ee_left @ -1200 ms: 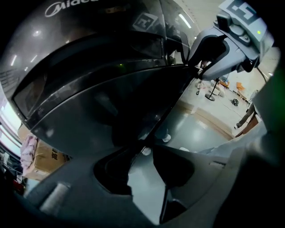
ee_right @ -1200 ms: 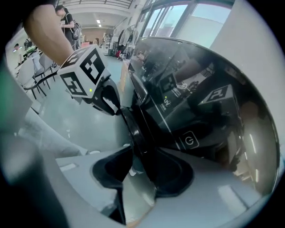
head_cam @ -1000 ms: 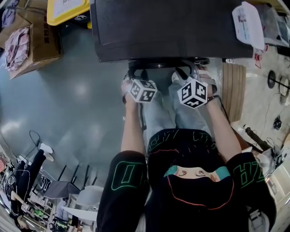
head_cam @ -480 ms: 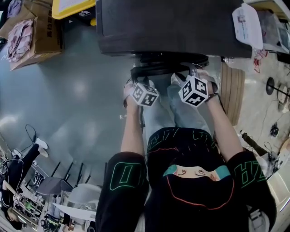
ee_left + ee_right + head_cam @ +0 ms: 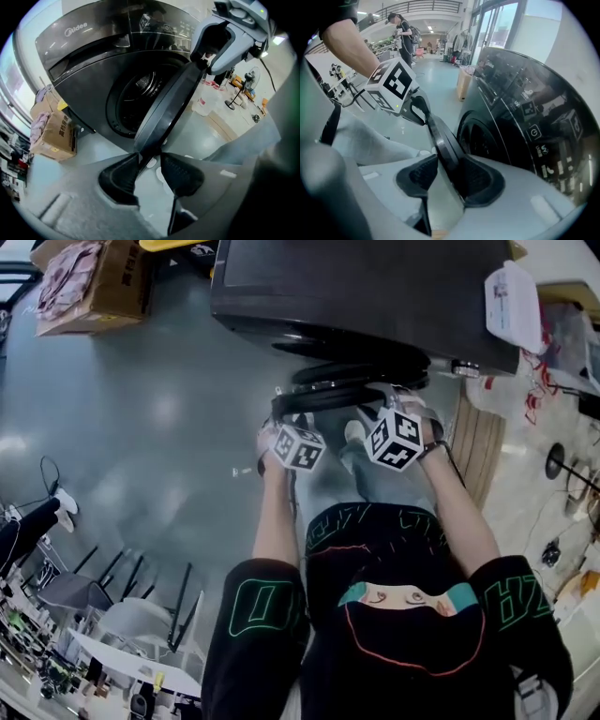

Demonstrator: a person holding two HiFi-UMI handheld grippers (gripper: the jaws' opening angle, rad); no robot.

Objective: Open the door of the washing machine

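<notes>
The dark washing machine (image 5: pixel 356 287) stands ahead of me with its round door (image 5: pixel 347 390) swung partly out. In the left gripper view the door (image 5: pixel 168 108) runs edge-on, and the drum opening (image 5: pixel 136 103) shows behind it. My left gripper (image 5: pixel 150 157) is shut on the door's lower rim. My right gripper (image 5: pixel 450 164) straddles the rim (image 5: pixel 440 136) higher up. Its jaws stand wide, and the rim lies against the machine-side pad. From the head view the left gripper (image 5: pixel 281 413) and right gripper (image 5: pixel 398 397) sit side by side at the door's edge.
A cardboard box (image 5: pixel 94 282) with cloth on it stands on the floor left of the machine. A wooden panel (image 5: pixel 478 442) lies at the right. A white bag (image 5: pixel 514 301) rests on the machine's right corner. Chairs (image 5: pixel 112 606) stand behind me at the left.
The door has swung further out from the machine. Both grippers have moved with its rim toward me, the left one more than the right.
</notes>
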